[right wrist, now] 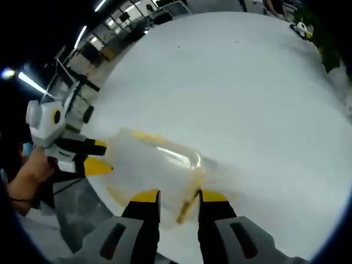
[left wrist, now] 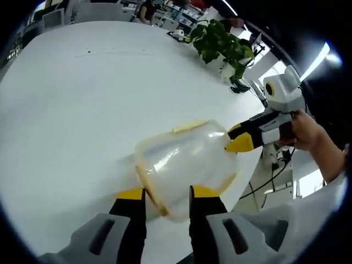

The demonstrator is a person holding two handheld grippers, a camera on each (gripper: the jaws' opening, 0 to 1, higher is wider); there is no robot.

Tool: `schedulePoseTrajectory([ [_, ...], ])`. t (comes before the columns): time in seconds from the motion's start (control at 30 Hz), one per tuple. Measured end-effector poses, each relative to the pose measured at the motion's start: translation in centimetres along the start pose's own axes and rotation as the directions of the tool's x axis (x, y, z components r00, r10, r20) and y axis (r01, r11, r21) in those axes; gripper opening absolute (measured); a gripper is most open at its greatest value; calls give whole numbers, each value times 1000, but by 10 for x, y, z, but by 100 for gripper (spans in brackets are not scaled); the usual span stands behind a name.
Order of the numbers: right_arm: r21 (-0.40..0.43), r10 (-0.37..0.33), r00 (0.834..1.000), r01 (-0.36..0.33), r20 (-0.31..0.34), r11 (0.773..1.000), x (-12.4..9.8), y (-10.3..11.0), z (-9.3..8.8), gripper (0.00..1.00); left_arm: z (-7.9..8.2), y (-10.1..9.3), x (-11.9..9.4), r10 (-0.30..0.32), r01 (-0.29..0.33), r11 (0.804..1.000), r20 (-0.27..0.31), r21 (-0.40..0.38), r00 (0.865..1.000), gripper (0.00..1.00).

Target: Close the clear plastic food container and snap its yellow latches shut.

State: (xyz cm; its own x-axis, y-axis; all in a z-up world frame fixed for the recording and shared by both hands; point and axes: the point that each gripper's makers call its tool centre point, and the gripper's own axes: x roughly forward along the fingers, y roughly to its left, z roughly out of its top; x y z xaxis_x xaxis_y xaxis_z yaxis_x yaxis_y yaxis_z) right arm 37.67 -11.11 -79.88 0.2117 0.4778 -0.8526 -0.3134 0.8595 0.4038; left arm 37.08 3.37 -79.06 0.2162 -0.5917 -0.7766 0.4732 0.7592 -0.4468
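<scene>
- The clear container (left wrist: 184, 165) with its yellow edge lies on the white table (left wrist: 71, 110), close to the table's border.
- The left gripper (left wrist: 168, 195) comes in from 6 o'clock; its jaws are narrowly apart and grip the container's yellow rim.
- The right gripper (right wrist: 179, 198) grips the opposite end in the same way.
- A potted plant (left wrist: 220, 44) stands at 1 o'clock in the left gripper view.

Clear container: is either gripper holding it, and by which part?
Both grippers, left and right, hold the clear container, each clamped on an opposite yellow-trimmed edge.
</scene>
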Motion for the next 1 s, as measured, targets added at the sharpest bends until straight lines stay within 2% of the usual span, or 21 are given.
schedulePoseTrajectory([
  [0.23,21,-21,1000,21,-1,1000,1,4,-1,25,0,3,1,-6,6,1000,1,12,1000,28],
  [0.4,27,-12,1000,12,20,1000,1,4,-2,26,-1,3,2,-6,6,1000,-3,21,1000,29],
  [0.53,61,15,999,-17,35,998,1,4,-1,27,-1,3,5,-9,9,1000,-11,11,1000,31],
  [0.6,32,28,999,-29,36,999,2,5,-1,29,-2,4,4,-13,13,1000,-9,7,1000,31],
  [0.67,17,29,999,-29,28,999,4,8,-2,32,1,4,5,-6,6,998,-1,56,1000,32],
  [0.77,-45,24,1000,-23,10,999,4,11,-4,34,1,4,5,-6,7,999,-7,53,1000,33],
  [0.83,-64,16,1000,-16,14,998,2,10,-2,34,-2,3,6,-31,32,998,-22,50,999,35],
  [0.87,-113,13,1000,-11,15,994,2,10,-1,34,-3,3,7,-41,42,998,-26,51,999,35],
  [1.0,-172,15,1000,-13,8,985,1,12,-6,36,-5,3,5,-41,44,995,-27,93,999,41],
])
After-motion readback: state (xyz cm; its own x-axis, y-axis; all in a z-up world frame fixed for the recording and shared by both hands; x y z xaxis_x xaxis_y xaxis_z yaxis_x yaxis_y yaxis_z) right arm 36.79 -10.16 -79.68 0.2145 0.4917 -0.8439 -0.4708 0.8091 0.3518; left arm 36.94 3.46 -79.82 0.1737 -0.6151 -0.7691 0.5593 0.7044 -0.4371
